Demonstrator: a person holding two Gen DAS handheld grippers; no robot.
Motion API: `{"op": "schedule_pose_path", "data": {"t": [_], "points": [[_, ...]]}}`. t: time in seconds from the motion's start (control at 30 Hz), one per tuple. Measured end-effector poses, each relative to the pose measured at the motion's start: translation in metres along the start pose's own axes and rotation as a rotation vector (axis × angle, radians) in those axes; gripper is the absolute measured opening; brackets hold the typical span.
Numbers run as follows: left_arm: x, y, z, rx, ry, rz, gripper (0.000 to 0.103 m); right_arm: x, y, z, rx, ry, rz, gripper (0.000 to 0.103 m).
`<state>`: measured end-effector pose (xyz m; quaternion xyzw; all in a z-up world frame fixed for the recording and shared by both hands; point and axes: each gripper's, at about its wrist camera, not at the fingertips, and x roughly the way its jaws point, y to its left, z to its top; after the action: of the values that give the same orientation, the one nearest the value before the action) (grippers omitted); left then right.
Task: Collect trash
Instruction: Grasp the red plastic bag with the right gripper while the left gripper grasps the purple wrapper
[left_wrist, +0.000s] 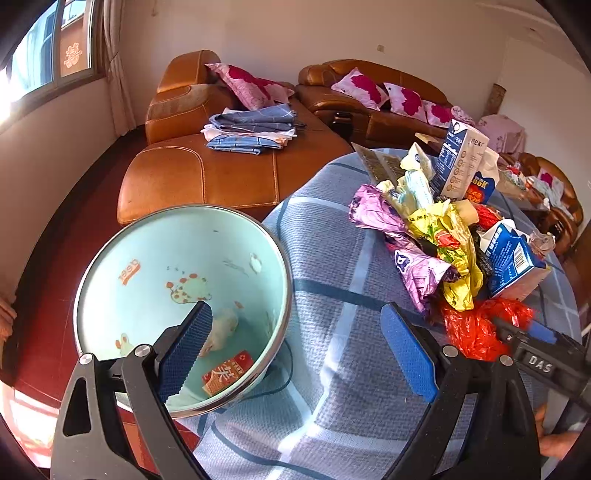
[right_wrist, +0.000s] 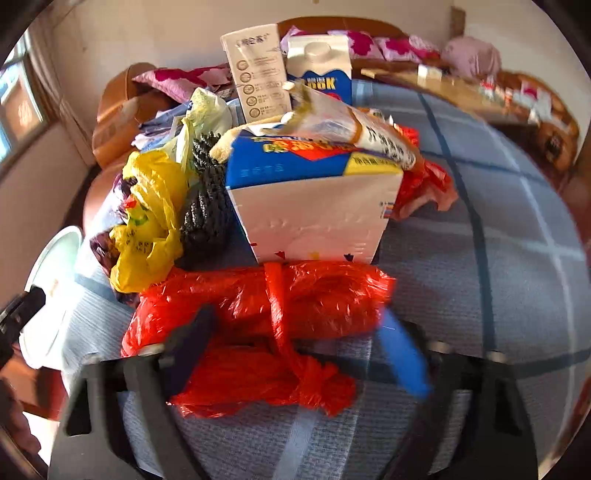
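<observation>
A pale green bin (left_wrist: 173, 258) stands beside the table, with a small red carton (left_wrist: 227, 373) and a crumpled white scrap inside. My left gripper (left_wrist: 299, 350) is open and empty, its left finger over the bin's mouth, its right finger over the checked cloth. A trash pile lies on the table: a purple wrapper (left_wrist: 399, 236), yellow bag (right_wrist: 147, 218), black foam net (right_wrist: 207, 206), blue-white carton (right_wrist: 314, 192) and red plastic bag (right_wrist: 266, 317). My right gripper (right_wrist: 295, 354) is open with the red bag between its fingers.
The table wears a blue checked cloth (left_wrist: 351, 295). Two upright milk cartons (right_wrist: 288, 66) stand behind the pile. A brown leather sofa (left_wrist: 221, 166) with folded cloths and pillows lies beyond. The bin's rim (right_wrist: 51, 258) shows at left in the right wrist view.
</observation>
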<state>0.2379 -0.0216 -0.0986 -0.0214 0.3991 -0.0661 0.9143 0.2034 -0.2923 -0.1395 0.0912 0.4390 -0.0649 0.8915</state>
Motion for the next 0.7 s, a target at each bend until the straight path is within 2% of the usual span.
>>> {"op": "schedule_pose_path", "data": {"t": [0.03, 0.07, 0.1, 0.2, 0.3, 0.53, 0.7], "points": [[0.001, -0.002, 0.000, 0.001, 0.003, -0.003, 0.091, -0.001, 0.001, -0.001, -0.011, -0.005, 0.005, 0.046], [0.003, -0.004, 0.001, 0.002, 0.005, -0.008, 0.091, -0.001, 0.002, -0.001, -0.018, -0.008, 0.012, 0.038], [0.004, -0.007, 0.002, 0.006, 0.007, -0.014, 0.091, -0.002, 0.001, -0.002, -0.019, -0.010, 0.028, 0.026], [0.007, -0.014, 0.005, 0.010, 0.006, -0.025, 0.091, -0.004, -0.007, -0.003, 0.015, -0.011, 0.088, 0.009], [0.011, -0.021, 0.011, 0.009, 0.000, -0.031, 0.090, -0.017, -0.018, -0.004, 0.048, -0.044, 0.133, 0.006], [0.031, -0.048, 0.035, -0.010, -0.019, -0.040, 0.087, -0.056, -0.054, -0.004, 0.126, -0.137, 0.113, 0.005], [0.062, -0.059, 0.041, -0.051, 0.050, -0.041, 0.077, -0.073, -0.075, -0.003, 0.176, -0.187, 0.072, 0.006]]}}
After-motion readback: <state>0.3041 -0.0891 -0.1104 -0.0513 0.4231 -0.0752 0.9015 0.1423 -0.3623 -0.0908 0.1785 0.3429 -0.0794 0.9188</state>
